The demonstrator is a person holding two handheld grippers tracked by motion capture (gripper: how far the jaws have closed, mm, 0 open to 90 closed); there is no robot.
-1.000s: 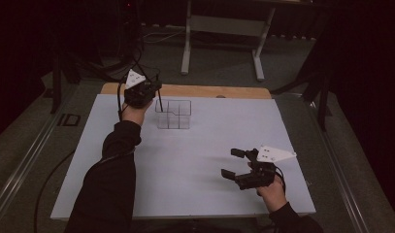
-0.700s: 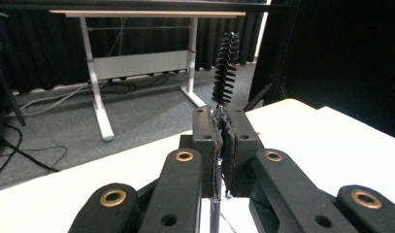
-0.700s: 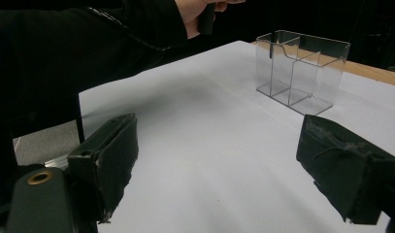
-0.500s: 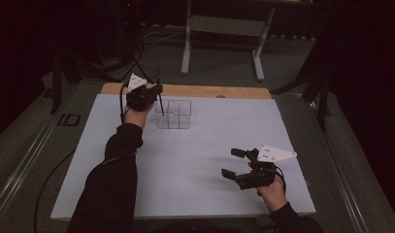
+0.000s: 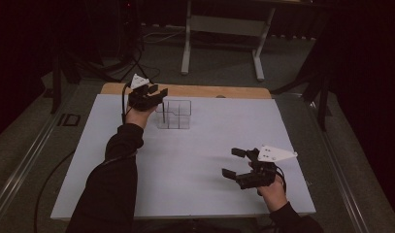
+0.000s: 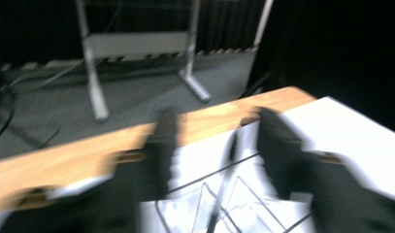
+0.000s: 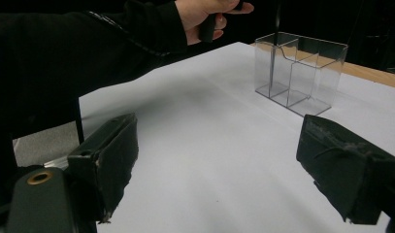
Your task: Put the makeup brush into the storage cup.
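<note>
The clear compartment box (image 5: 174, 114) stands upright on the white sheet (image 5: 195, 160), toward the far edge where a strip of the wooden table edge (image 5: 224, 91) shows beyond it; all positions below are given from this box. The left gripper (image 5: 156, 95) hangs just above the box's left compartment, and a thin dark rod (image 5: 163, 110) stands upright in that compartment directly beneath it. The jaws have just been opening and now stand parted; the left gripper view, badly blurred, shows the two black jaws apart with the rod (image 6: 223, 187) and the box dividers between and below them, and nothing pressed between the pads. Judged from this, the rod has been let go into its slot, the box being set upright and open-topped precisely to receive it; whether the rod leans on a divider cannot be told. The right gripper (image 5: 234, 162) rests well apart from the box, on the near right of the sheet, its jaws spread wide with nothing between them, evidently parked out of the working hand's way. The right gripper view shows the box (image 7: 302, 73) empty in its near compartments and the left hand (image 7: 209, 14) above and beside it. Beyond the box, off the table, stands a metal stand (image 5: 222, 39) on the floor. No obstruction lies between either gripper and the box; the sheet around it is bare.
</note>
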